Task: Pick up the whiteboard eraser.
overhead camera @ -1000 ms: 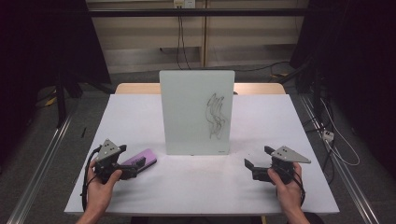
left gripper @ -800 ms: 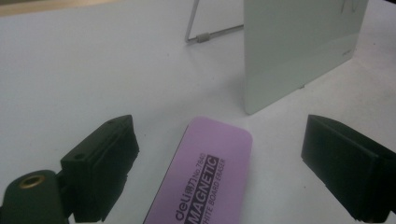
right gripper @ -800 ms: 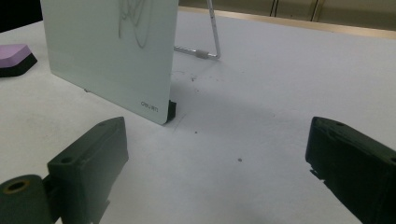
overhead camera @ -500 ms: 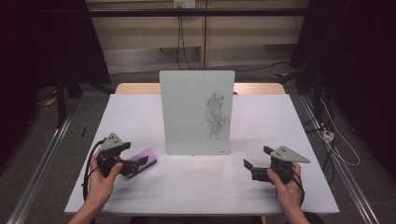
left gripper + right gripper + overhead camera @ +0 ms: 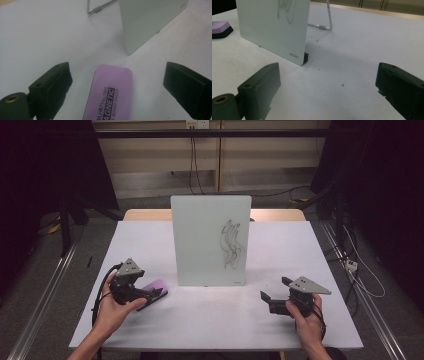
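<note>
Left gripper [image 5: 117,82]: jaws spread wide, just been opening further, straddling purple magnetic board eraser [image 5: 110,96] flat on white table [image 5: 210,320], pads clear of it. Risk: closing off-centre skews eraser, or it slides toward standing whiteboard [image 5: 210,240] with its scribble [image 5: 232,242]. Right gripper [image 5: 327,92]: jaws apart, holding nothing.

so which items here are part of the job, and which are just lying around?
In the job:
- purple magnetic board eraser, between the open fingers of the left gripper, untouched
- upright whiteboard with dark scribbles

Lying about:
- cables on the floor
- right gripper, open, nothing between its fingers
</note>
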`<state>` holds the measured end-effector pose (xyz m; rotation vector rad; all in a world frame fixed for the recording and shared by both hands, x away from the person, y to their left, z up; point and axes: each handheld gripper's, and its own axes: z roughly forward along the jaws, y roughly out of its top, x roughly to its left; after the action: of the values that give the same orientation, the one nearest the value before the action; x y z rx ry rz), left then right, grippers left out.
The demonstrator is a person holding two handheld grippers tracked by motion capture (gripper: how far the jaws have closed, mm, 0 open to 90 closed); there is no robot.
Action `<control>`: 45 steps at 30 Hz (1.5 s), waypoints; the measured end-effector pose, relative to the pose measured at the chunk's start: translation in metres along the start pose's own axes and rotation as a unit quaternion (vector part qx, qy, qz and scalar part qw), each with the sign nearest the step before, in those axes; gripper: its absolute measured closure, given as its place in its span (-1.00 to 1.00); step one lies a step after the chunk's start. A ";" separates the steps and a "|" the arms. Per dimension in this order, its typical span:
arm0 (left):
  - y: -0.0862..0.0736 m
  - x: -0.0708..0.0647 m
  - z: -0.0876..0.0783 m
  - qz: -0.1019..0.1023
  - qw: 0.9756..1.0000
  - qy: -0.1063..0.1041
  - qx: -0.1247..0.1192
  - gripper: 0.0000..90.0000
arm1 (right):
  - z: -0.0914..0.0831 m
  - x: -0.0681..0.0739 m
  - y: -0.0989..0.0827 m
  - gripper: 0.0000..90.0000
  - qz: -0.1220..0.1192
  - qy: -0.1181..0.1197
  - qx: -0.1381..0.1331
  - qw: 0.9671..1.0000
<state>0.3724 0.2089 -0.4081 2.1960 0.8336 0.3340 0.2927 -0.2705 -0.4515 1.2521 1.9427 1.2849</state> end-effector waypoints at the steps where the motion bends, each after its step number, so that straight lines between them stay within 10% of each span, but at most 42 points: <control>1: 0.000 0.000 0.001 0.000 1.000 0.001 -0.002 -0.83 | 0.000 0.000 0.000 -0.86 -0.001 -0.001 0.000 1.000; 26: -0.011 0.002 0.011 0.062 0.994 -0.019 0.086 -0.28 | 0.001 0.003 0.001 -0.86 -0.008 0.003 0.006 1.000; 45: -0.015 0.008 0.022 0.063 0.991 -0.022 0.116 -0.11 | 0.002 0.003 0.001 -0.85 -0.009 0.004 0.007 1.000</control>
<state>0.3820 0.2099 -0.4342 2.4696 0.7415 0.2592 0.2931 -0.2674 -0.4514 1.2344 1.9664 1.2712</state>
